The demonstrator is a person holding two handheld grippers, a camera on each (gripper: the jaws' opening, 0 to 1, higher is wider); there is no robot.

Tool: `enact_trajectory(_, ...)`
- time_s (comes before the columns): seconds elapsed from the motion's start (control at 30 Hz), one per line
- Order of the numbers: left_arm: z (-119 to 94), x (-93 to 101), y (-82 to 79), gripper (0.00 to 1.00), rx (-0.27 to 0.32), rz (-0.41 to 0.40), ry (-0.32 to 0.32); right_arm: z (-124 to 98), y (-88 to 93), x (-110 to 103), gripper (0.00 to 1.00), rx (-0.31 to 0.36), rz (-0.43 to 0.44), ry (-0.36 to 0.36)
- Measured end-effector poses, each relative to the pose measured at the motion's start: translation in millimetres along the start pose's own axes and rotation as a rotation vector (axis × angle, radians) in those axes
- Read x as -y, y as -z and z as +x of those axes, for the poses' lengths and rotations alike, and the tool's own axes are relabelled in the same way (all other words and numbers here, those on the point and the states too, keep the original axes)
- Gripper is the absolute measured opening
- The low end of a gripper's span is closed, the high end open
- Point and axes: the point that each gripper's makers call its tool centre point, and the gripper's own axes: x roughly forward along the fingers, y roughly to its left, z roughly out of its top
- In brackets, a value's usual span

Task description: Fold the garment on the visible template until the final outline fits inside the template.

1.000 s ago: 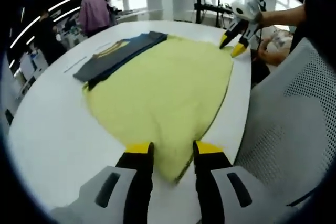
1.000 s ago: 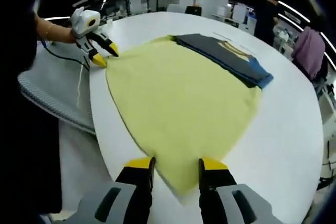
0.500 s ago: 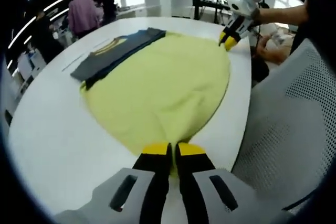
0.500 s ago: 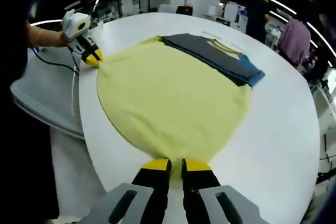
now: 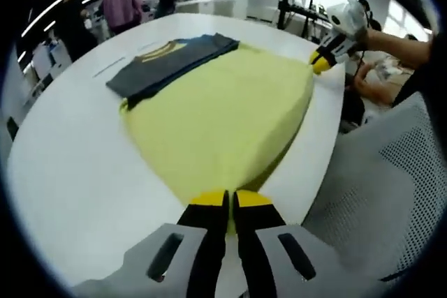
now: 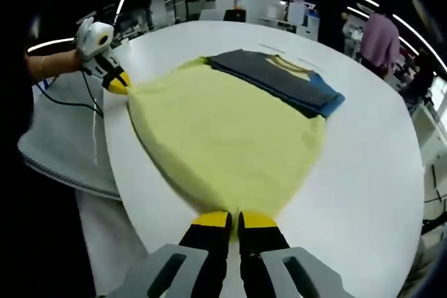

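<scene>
A yellow garment (image 5: 220, 120) lies spread on the white table (image 5: 77, 165), stretched taut between both grippers. My left gripper (image 5: 230, 200) is shut on its near corner. My right gripper (image 5: 321, 63) shows at the far right of the left gripper view, shut on the opposite corner. In the right gripper view the same yellow garment (image 6: 230, 141) runs from my right gripper (image 6: 234, 220), shut on its near corner, to my left gripper (image 6: 119, 85) at the far left. A dark blue folded shirt (image 6: 276, 82) lies along the garment's far edge, partly under it. No template outline is visible.
A grey mesh chair (image 5: 377, 193) stands against the table's edge beside the garment; the chair (image 6: 59, 144) also shows at left in the right gripper view. People stand in the background (image 5: 122, 1). A thin line (image 5: 119, 66) marks the table beyond the dark shirt.
One second ago both grippers stood open around the garment's corners; both have shut on them. The cloth has since been pulled tauter and its near edge lifted slightly.
</scene>
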Motion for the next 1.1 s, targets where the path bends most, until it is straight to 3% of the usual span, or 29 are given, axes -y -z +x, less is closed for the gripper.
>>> enact_trajectory(0.33,-16,-2.3,-10.9,0.0,-0.045,-0.058,-0.006,-15,-18.1,-2,0.0,0.01,0.036,-0.007)
enact_trajectory(0.67,-32,3.4,-18.3,0.0,-0.083,-0.072,0.026,-29,-22.7,-9,0.0,-0.005,0.06,-0.017)
enact_trajectory(1.1,-55,6.6,-26.9,0.0,-0.091,-0.107,0.057,-50,-32.0,-22,0.0,-0.022,0.083,-0.059)
